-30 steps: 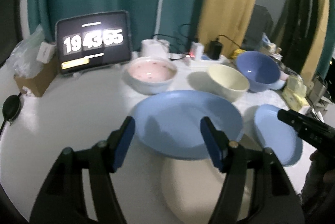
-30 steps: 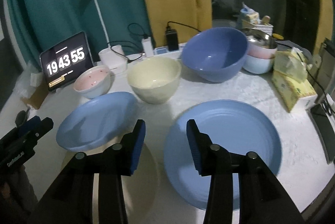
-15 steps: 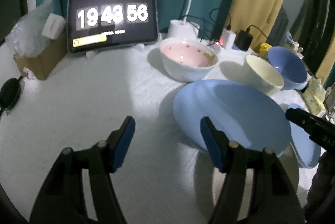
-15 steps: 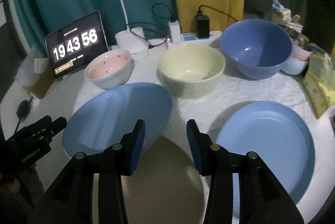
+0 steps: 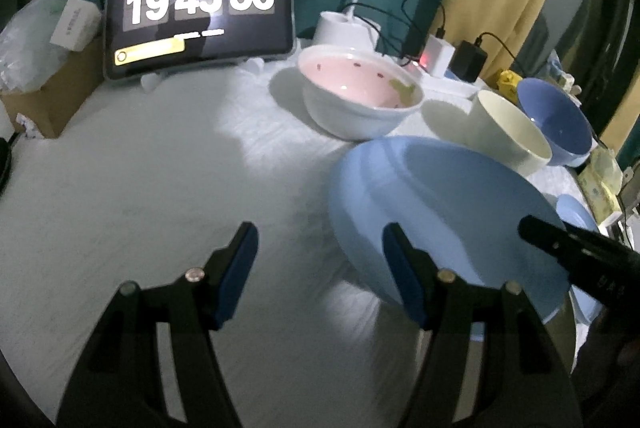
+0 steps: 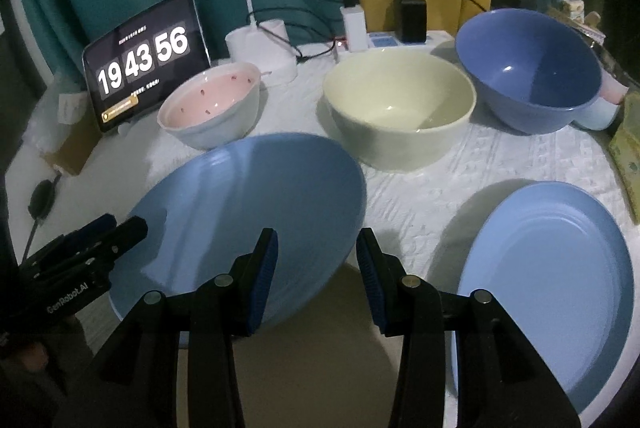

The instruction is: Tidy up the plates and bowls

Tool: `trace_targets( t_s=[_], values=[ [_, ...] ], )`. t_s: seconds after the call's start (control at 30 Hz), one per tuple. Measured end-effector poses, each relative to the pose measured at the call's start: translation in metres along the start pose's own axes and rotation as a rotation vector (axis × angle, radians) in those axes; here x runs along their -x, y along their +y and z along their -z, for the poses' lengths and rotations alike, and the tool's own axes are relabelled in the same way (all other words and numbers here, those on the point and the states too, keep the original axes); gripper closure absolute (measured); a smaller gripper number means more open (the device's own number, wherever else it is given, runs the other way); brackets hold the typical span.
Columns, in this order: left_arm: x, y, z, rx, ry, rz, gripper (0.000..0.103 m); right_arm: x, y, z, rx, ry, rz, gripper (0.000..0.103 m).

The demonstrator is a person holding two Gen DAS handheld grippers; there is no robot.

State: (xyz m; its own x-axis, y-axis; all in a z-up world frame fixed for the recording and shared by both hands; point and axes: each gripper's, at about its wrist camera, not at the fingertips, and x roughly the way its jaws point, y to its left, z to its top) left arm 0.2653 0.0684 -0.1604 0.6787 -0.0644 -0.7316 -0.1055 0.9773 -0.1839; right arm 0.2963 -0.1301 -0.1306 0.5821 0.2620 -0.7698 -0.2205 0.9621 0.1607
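A large light-blue plate (image 6: pixel 256 216) lies on the white table, with a second light-blue plate (image 6: pixel 548 280) to its right. Behind them stand a pink-lined bowl (image 6: pixel 212 104), a cream bowl (image 6: pixel 400 108) and a dark-blue bowl (image 6: pixel 528 68). My right gripper (image 6: pixel 316 276) is open and empty, hovering over the large plate's near right rim. My left gripper (image 5: pixel 320 268) is open and empty, left of the same plate (image 5: pixel 440 212); its right finger overlaps the plate's left edge. The pink-lined bowl (image 5: pixel 360 96) stands beyond.
A tablet clock (image 5: pixel 200 12) stands at the back left beside a cardboard box (image 5: pixel 52 96). A lamp base (image 6: pixel 264 48), chargers and cables (image 6: pixel 408 16) line the back. Tissue packs (image 6: pixel 628 148) lie at the right edge. A beige mat (image 6: pixel 320 348) lies at the front.
Both grippers have swung left. The left gripper moved from over the large plate to the bare table beside it. The right gripper moved from the right plate to the large plate's rim.
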Motion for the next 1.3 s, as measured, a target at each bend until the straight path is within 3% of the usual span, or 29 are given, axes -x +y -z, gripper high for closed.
trace_targets(
  t_s=[0.03, 0.1, 0.17, 0.27, 1.3],
  values=[
    [-0.001, -0.001, 0.0, -0.003, 0.0, 0.002, 0.038, 0.0, -0.001, 0.0, -0.005, -0.001, -0.005, 0.06],
    [-0.001, -0.001, 0.0, -0.007, -0.001, 0.016, 0.049, 0.0, 0.0, 0.0, -0.002, -0.001, -0.012, 0.061],
    [-0.003, -0.003, 0.0, -0.014, 0.008, 0.016, 0.059, 0.0, 0.001, 0.0, 0.004, 0.0, -0.002, 0.072],
    [-0.004, -0.007, 0.003, -0.026, 0.024, 0.027, 0.065, 0.003, 0.005, 0.002, 0.018, 0.001, -0.007, 0.079],
    [0.055, -0.074, 0.028, -0.152, -0.07, 0.021, 0.066, 0.073, -0.035, 0.027, -0.033, -0.109, 0.018, 0.081]
  ],
)
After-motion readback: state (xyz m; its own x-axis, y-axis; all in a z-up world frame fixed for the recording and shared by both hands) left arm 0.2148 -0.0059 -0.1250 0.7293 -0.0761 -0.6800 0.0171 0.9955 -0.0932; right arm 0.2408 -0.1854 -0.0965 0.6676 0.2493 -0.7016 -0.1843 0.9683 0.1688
